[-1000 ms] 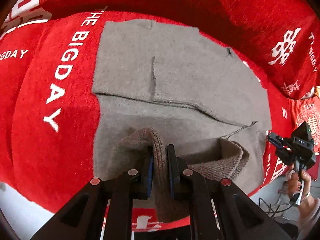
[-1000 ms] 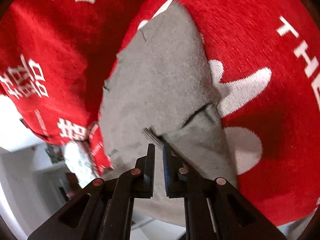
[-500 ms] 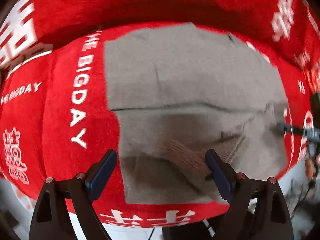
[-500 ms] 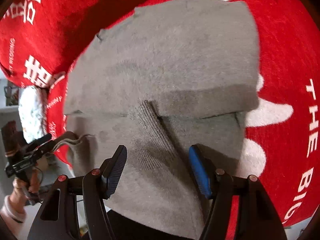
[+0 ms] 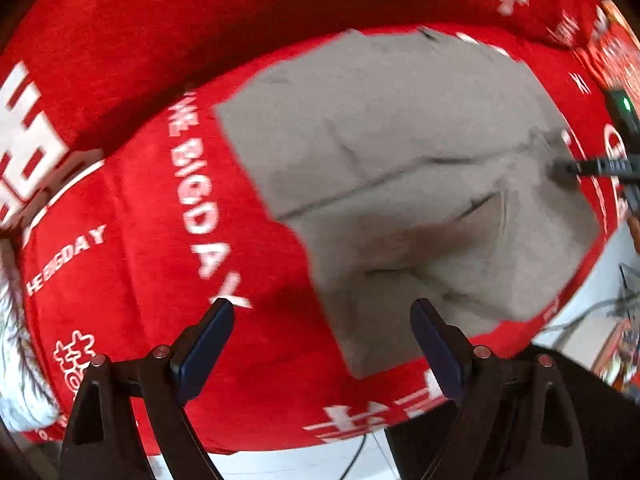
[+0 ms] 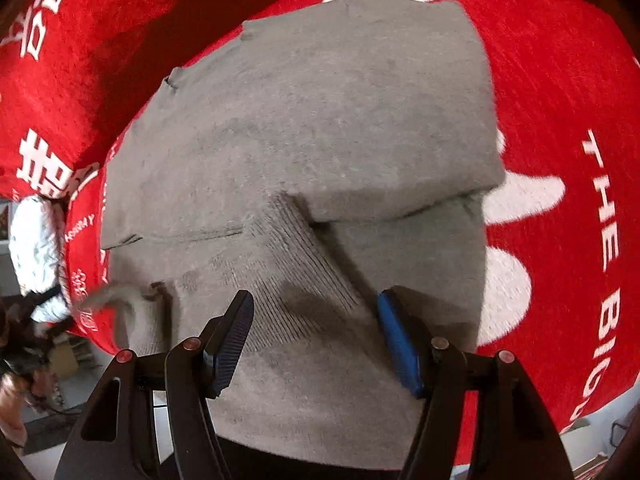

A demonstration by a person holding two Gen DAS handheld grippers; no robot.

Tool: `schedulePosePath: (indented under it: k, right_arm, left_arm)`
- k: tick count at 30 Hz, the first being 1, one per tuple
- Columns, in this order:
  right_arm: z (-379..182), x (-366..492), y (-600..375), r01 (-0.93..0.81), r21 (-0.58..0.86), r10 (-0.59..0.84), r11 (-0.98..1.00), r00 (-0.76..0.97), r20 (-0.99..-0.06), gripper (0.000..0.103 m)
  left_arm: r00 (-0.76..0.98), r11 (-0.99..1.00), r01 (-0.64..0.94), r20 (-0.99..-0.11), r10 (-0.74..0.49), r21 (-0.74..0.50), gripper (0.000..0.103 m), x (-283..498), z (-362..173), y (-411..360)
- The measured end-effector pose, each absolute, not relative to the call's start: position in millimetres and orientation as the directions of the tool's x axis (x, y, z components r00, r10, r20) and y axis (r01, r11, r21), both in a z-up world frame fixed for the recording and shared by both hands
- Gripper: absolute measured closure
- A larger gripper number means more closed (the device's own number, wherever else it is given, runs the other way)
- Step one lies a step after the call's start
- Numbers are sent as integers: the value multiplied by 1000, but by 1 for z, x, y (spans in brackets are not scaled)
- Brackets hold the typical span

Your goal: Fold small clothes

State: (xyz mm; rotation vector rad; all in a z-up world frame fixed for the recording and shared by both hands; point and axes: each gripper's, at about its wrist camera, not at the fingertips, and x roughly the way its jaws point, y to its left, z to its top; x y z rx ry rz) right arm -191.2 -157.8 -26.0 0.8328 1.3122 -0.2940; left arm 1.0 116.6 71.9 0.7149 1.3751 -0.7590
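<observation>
A grey knit sweater (image 5: 400, 152) lies folded on a red blanket (image 5: 140, 220) printed with white letters. My left gripper (image 5: 320, 340) hangs open above the sweater's near left edge, with nothing between its fingers. The tip of my right gripper (image 5: 568, 168) shows at the sweater's right side. In the right wrist view the sweater (image 6: 320, 120) fills the middle, with a ribbed band (image 6: 296, 280) lying loose on top. My right gripper (image 6: 316, 336) stands open just above that band, its pads apart from the cloth.
The red blanket (image 6: 560, 100) drapes over a raised back behind the sweater and ends close in front, with pale floor below. A white fluffy thing (image 6: 32, 248) sits at the left edge. A person's hand (image 6: 12, 400) shows low on the left.
Both grippers were shut on the sweater's ribbed edge a second ago; both have opened and let it drop onto the sweater. The left gripper has risen and rolled, and the right has shifted sideways.
</observation>
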Motion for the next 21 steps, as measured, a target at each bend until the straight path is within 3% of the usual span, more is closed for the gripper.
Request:
schedulePosePath:
  k: [6,13,14,15,16,17,18,19,21]
  right_arm:
    - [-29,-165,-145,588,304,207,750,227,-952,36]
    - [-28,-164,-144,571,286,196,769,214,-957,36]
    - [-28,-163,-143,566,279,192,775,210,-959,36]
    - [-29,-162,-141,562,272,187,781,206,-961,36]
    - [-30,-159,-137,557,265,181,787,202,-963,40]
    - [-29,-157,-134,548,250,169,798,195,-966,46]
    - [-29,-154,-130,536,220,146,815,177,-973,66]
    - [-29,-153,-127,525,197,129,828,164,-978,97]
    - [-25,-152,-122,507,194,127,840,163,-978,96]
  left_arm:
    - [4,529,846,-990,-143,-73,13,-6,66,94]
    - [-127,515,827,-967,-221,-227,14,-17,13,31]
    - [-143,523,817,-963,-227,-244,18,-15,8,26]
    - [-164,527,807,-959,-233,-266,32,-13,4,22]
    - [-191,529,798,-954,-231,-288,40,-12,-1,19]
    - [-206,529,796,-953,-223,-296,57,-12,-5,16]
    - [-210,526,798,-954,-214,-294,83,-13,-8,16]
    - [-212,520,805,-957,-199,-286,94,-15,-11,14]
    - [-209,517,805,-954,-214,-293,96,-18,-7,16]
